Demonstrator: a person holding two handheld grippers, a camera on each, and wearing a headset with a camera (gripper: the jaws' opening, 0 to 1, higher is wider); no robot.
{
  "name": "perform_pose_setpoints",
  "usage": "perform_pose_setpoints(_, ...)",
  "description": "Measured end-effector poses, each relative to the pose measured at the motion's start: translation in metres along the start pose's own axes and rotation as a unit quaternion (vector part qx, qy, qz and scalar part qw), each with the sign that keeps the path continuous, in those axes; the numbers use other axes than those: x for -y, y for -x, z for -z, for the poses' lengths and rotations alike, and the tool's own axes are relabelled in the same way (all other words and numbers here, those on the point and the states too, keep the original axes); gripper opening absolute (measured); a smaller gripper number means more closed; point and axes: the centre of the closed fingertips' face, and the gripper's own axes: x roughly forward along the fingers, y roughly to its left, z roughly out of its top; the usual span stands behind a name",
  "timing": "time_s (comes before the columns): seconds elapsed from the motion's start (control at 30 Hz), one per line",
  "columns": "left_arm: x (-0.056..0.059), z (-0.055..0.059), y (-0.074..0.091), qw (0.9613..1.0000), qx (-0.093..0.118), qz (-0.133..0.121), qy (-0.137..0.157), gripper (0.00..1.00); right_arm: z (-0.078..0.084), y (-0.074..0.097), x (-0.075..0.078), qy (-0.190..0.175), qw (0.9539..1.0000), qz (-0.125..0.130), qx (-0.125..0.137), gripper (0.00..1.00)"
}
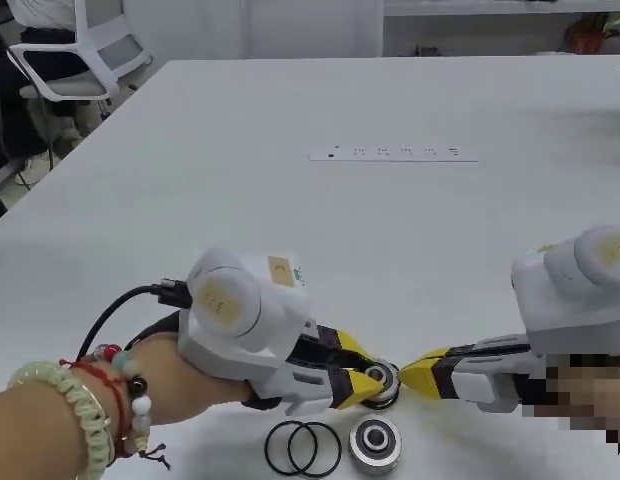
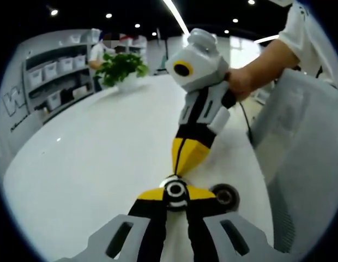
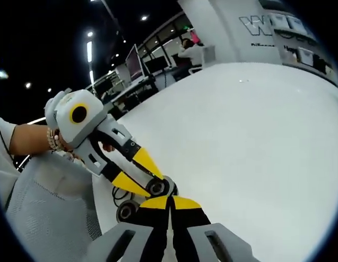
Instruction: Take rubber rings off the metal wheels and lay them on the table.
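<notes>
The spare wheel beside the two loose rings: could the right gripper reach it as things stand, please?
Probably yes: the spare wheel lies uncovered on the table close to the right gripper, though its shut jaws would need opening first.

My left gripper [image 1: 373, 384] and right gripper [image 1: 414, 376] have yellow-and-black jaws and white bodies. At six o'clock lie black rings [image 1: 303, 448] and a silver wheel [image 1: 375, 443]. The table [image 1: 290, 210] is white.

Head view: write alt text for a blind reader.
The left gripper clamps a silver metal wheel; the right gripper's shut yellow tips touch it. Two black rubber rings and a second wheel lie on the white table.
</notes>
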Motion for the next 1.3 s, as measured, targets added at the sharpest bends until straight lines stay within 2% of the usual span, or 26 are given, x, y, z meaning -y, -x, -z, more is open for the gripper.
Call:
perform_pose_setpoints(0.1,0.0,0.0,0.0,1.0,0.001,-0.001,0.001,0.13,-0.001,0.0,-0.002,-0.02,0.9998,-0.005,0.007,0.0)
perform_pose_setpoints(0.27,0.001,0.0,0.0,1.0,0.001,-0.002,0.001,0.13,-0.001,0.0,-0.005,-0.03,0.9995,-0.005,0.007,0.0)
perform_pose_setpoints(1.2,0.001,0.0,0.0,1.0,0.008,-0.003,-0.001,0.13,-0.008,-0.003,-0.013,-0.032,0.9994,-0.011,-0.003,0.0)
perform_pose_setpoints(1.3,0.001,0.001,0.0,1.0,0.008,-0.003,-0.001,0.13,-0.008,-0.004,-0.015,-0.018,0.9998,-0.011,-0.007,0.0)
